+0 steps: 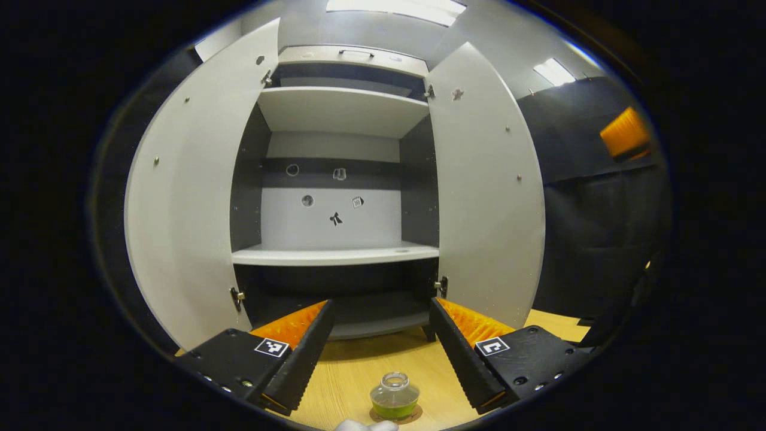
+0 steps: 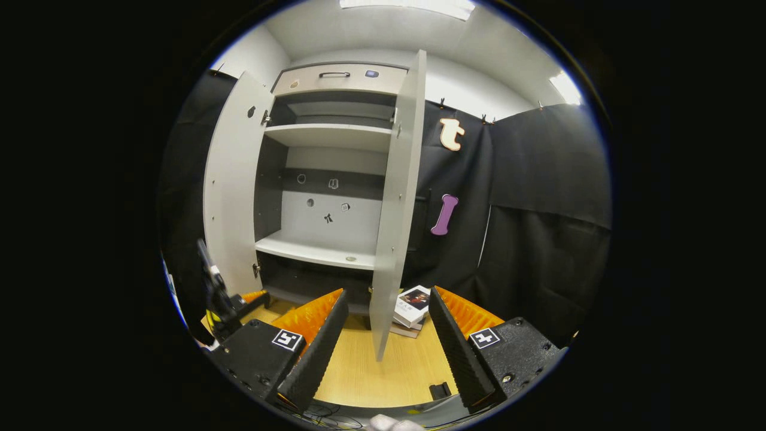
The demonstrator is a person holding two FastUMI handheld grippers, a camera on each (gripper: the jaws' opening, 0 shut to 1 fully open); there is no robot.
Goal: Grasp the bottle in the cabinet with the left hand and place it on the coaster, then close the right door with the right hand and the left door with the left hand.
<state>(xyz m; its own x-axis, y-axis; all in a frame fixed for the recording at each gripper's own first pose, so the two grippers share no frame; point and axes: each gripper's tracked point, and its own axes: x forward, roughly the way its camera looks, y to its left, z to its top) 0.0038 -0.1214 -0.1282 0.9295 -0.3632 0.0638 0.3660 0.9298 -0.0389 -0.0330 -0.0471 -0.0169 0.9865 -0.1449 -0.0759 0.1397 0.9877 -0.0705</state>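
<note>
While both cabinet doors stood swung open, one bottle (image 1: 394, 395) sat on one round coaster (image 1: 413, 415) on the wooden table (image 1: 347, 377), low in the left gripper view. It was clear, uncapped, and held green liquid at the bottom. The left gripper (image 1: 380, 344) hung above and behind it with its jaws spread wide, the bottle lying between the two fingers but touching neither.

The cabinet (image 1: 335, 254) showed two pale shelves, both bare, with a drawer (image 1: 353, 55) across the top. Its left door (image 1: 191, 197) and right door (image 1: 488, 191) flared outward to either side.

From the right gripper view, the right gripper (image 2: 383, 335) also had its jaws wide apart and gripped nothing; the right door's (image 2: 398, 197) edge stood ahead between its fingers. Two or three books (image 2: 413, 306) lay stacked on the table beside that door; the exact count could not be told. One small dark clip (image 2: 440, 391) lay near the table's front edge. The other gripper (image 2: 224, 305) appeared at the far left.
</note>
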